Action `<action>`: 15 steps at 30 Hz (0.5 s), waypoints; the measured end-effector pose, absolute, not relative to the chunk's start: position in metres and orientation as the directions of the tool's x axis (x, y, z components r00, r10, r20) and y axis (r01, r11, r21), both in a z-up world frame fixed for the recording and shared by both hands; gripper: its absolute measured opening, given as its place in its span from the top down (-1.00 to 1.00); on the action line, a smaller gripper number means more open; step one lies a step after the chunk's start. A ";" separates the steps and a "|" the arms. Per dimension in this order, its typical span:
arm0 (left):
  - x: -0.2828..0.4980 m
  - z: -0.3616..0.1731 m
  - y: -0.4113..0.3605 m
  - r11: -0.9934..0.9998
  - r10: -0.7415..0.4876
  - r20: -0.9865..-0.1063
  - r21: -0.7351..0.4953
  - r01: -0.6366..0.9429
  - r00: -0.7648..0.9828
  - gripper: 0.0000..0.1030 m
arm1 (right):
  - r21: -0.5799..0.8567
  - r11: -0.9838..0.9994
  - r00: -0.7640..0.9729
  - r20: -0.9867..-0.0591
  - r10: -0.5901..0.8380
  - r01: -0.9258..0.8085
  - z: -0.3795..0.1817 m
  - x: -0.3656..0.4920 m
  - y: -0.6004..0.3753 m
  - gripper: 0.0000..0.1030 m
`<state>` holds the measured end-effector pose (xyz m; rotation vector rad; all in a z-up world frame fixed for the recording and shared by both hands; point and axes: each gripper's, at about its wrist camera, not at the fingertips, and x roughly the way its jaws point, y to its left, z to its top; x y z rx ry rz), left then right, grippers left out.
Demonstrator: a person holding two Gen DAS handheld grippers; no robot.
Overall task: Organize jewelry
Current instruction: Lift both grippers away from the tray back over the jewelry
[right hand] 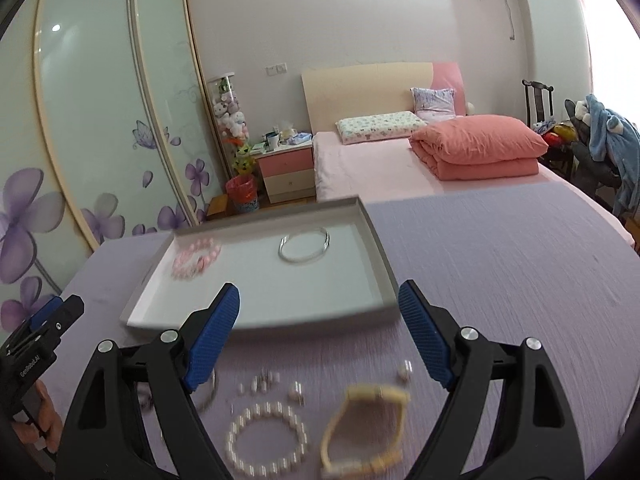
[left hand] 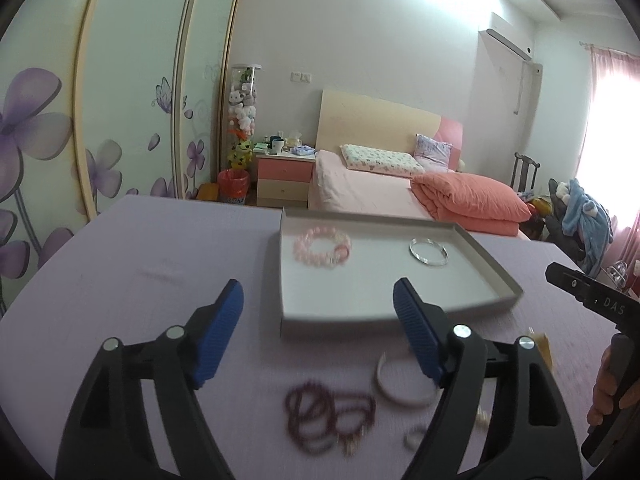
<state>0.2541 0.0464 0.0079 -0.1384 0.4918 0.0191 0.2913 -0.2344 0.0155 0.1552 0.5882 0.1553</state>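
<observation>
Both grippers hang above a purple table (right hand: 500,248) with their jaws spread wide and nothing between them. Ahead of the left gripper (left hand: 318,320), a little to its right, lies a shallow white tray (left hand: 372,300), and its near wall is seen between the blue fingertips (left hand: 230,308). Inside the tray, a pink bead bracelet (left hand: 323,247) sits at the far left and a thin silver bangle (left hand: 429,252) at the far right; the two are apart. Below the left gripper, on the cloth, lies a blurred bunch of dark red beads (left hand: 328,420), and just to the right of it a white bangle (left hand: 402,386), partly hidden behind the right finger. At the far right edge of this view the right gripper's black body (left hand: 588,296) comes in, with a hand (left hand: 610,388) under it. From the right gripper (right hand: 320,318), the same tray is ahead and to the left, again with the bracelet at the left and the bangle near the far middle. Below the right gripper lie a pearl bracelet (right hand: 266,440), a yellow band (right hand: 364,428) just to the right of it, and some small loose pieces (right hand: 264,384) nearer the tray, too blurred to name. The left gripper shows at this view's left edge.
</observation>
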 end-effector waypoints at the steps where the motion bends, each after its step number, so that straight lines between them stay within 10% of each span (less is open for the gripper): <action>1: 0.247 0.007 0.045 0.990 -0.017 -0.473 -0.129 -0.051 0.881 -0.52 | 0.186 0.978 0.818 -0.545 0.185 -0.097 0.013 0.285 -0.234 -0.59; 15: 0.152 -0.014 0.052 0.987 0.022 -0.475 -0.127 -0.094 0.880 -0.67 | 0.161 0.986 0.757 -0.638 0.140 -0.046 -0.031 0.231 -0.252 -0.60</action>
